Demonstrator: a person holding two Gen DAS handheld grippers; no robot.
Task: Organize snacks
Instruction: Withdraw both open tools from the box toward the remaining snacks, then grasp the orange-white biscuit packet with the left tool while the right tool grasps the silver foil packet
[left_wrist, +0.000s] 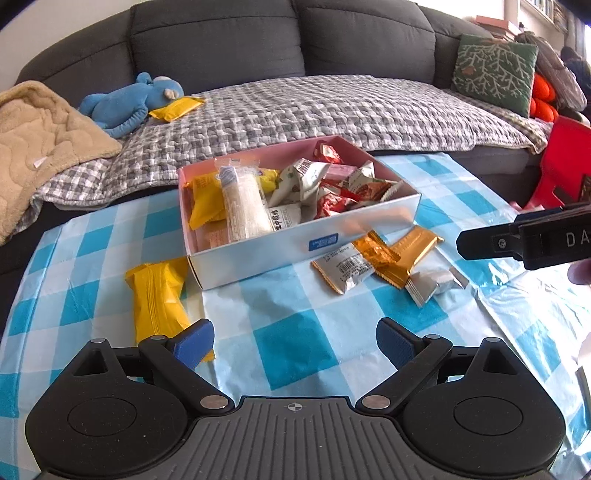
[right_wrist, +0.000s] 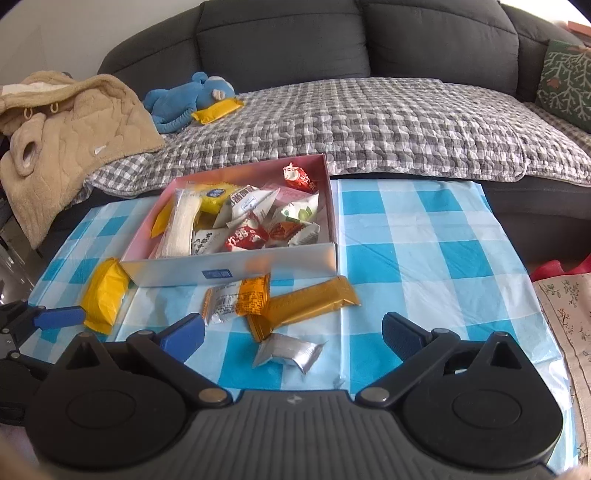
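A white box (left_wrist: 295, 251) (right_wrist: 280, 264) with a pink inside holds several snack packets on the checked cloth. A yellow packet (left_wrist: 157, 295) (right_wrist: 105, 295) lies at the box's left corner, just ahead of my left gripper's left fingertip. My left gripper (left_wrist: 295, 341) is open with nothing between its fingers. In front of the box lie an orange-and-white packet (right_wrist: 236, 299), a long gold bar (right_wrist: 306, 304) (left_wrist: 402, 254) and a small silver packet (right_wrist: 290, 352) (left_wrist: 436, 284). My right gripper (right_wrist: 293, 336) is open, its fingers either side of the silver packet without touching it.
The table wears a blue-and-white checked cloth (right_wrist: 406, 258). Behind it is a dark sofa (right_wrist: 369, 48) with a grey checked blanket, a blue plush toy (right_wrist: 188, 98), another yellow packet (right_wrist: 219, 109) and a beige fleece (right_wrist: 74, 114). A red object (left_wrist: 561, 162) stands at the right.
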